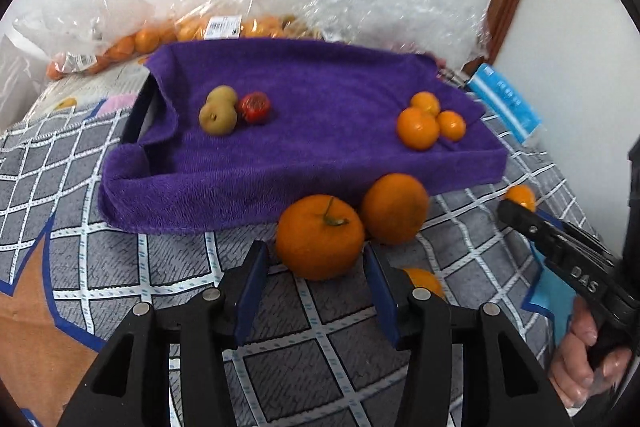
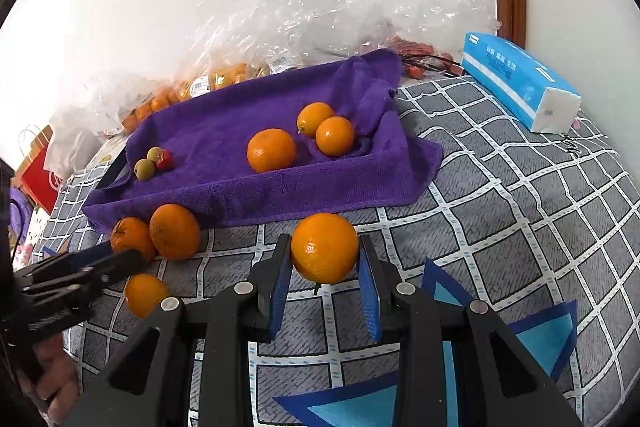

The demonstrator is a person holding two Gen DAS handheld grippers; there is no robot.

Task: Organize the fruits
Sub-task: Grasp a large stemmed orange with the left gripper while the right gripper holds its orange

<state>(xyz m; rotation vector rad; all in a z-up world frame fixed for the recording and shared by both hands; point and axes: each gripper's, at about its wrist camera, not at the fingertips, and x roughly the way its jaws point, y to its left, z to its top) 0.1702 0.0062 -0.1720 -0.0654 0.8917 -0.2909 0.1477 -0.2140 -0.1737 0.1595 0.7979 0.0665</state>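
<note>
A tray draped in a purple towel (image 1: 304, 131) (image 2: 224, 131) holds two green-brown fruits (image 1: 218, 111), a red fruit (image 1: 255, 107) and three oranges (image 1: 430, 121) (image 2: 272, 150). My left gripper (image 1: 316, 263) is open, its jaws on either side of a stemmed orange (image 1: 320, 237) on the bedspread; a second orange (image 1: 394, 209) sits just behind it. My right gripper (image 2: 325, 263) is shut on an orange (image 2: 325, 247), held in front of the tray's near edge. Another loose orange (image 2: 145, 295) lies by the left gripper.
Clear plastic bags of oranges (image 1: 160, 35) (image 2: 208, 79) lie behind the tray against the wall. A blue tissue pack (image 2: 520, 83) sits at the right. The grey checked bedspread (image 2: 520, 211) spreads around the tray.
</note>
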